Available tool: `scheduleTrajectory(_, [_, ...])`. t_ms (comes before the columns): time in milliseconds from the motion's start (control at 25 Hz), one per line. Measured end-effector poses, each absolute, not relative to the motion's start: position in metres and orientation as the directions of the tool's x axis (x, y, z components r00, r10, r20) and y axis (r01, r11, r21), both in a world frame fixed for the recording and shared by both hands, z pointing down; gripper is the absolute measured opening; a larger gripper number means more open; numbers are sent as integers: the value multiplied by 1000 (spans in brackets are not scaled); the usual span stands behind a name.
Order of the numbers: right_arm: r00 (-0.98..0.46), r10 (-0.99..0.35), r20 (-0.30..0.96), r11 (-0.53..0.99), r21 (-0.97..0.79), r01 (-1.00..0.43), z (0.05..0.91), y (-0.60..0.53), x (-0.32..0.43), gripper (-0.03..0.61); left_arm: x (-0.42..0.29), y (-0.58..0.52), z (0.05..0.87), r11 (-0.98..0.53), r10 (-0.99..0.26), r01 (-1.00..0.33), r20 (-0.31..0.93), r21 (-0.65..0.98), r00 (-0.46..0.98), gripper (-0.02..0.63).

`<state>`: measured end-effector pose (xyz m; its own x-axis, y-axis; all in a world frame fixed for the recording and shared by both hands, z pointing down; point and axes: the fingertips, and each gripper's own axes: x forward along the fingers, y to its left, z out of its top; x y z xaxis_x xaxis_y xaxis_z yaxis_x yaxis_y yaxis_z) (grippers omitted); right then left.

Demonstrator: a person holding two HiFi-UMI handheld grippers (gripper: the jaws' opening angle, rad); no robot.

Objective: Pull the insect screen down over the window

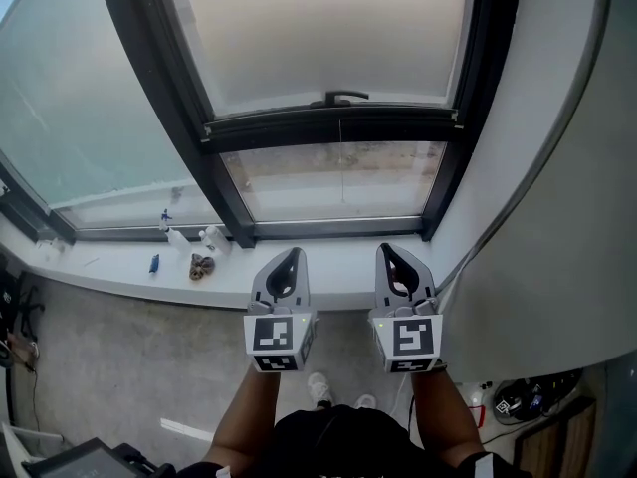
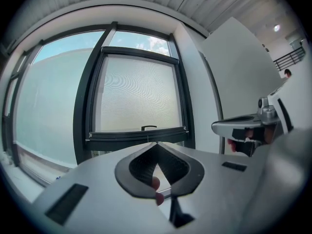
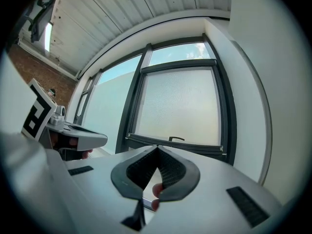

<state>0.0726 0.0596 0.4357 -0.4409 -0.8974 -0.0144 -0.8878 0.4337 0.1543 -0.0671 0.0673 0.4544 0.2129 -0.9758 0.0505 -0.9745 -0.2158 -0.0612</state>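
The insect screen [image 1: 328,38] covers most of the dark-framed window; its dark bottom bar [image 1: 333,125] carries a small black handle [image 1: 339,97]. Under the bar a strip of bare glass [image 1: 333,179] shows above the lower frame. My left gripper [image 1: 296,255] and right gripper [image 1: 386,251] are side by side below the sill, both shut on nothing and pointing at the window, well short of the bar. The left gripper view shows its shut jaw tips [image 2: 156,144] under the handle [image 2: 148,127]. In the right gripper view the shut tips [image 3: 157,147] sit below the handle [image 3: 176,139].
A white sill [image 1: 129,267] holds small bottles [image 1: 179,237] and a brownish object [image 1: 202,265] at the left. A large fixed pane [image 1: 80,118] lies to the left. A white wall [image 1: 537,217] rises close on the right, with dark gear [image 1: 523,401] on the floor beneath it.
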Motion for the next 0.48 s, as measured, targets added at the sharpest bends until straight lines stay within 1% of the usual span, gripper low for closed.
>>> scheduleTrajectory(160, [-456,-890,-30,446,156,-881,436,62,66,2,-67,71,455,-210,-977,-975,43,-70,208,3])
scheduleTrajectory(280, [-469,-883,-18,460,167,-872,439,65,64,2,-64,74,458,-202,-979,-977,47,-66,199,3])
scheduleTrajectory(480, [-426,-904,-24,416,171,-893,429,60,72,2,-62,62,445,-236,-971,-969,52,-76,233,3])
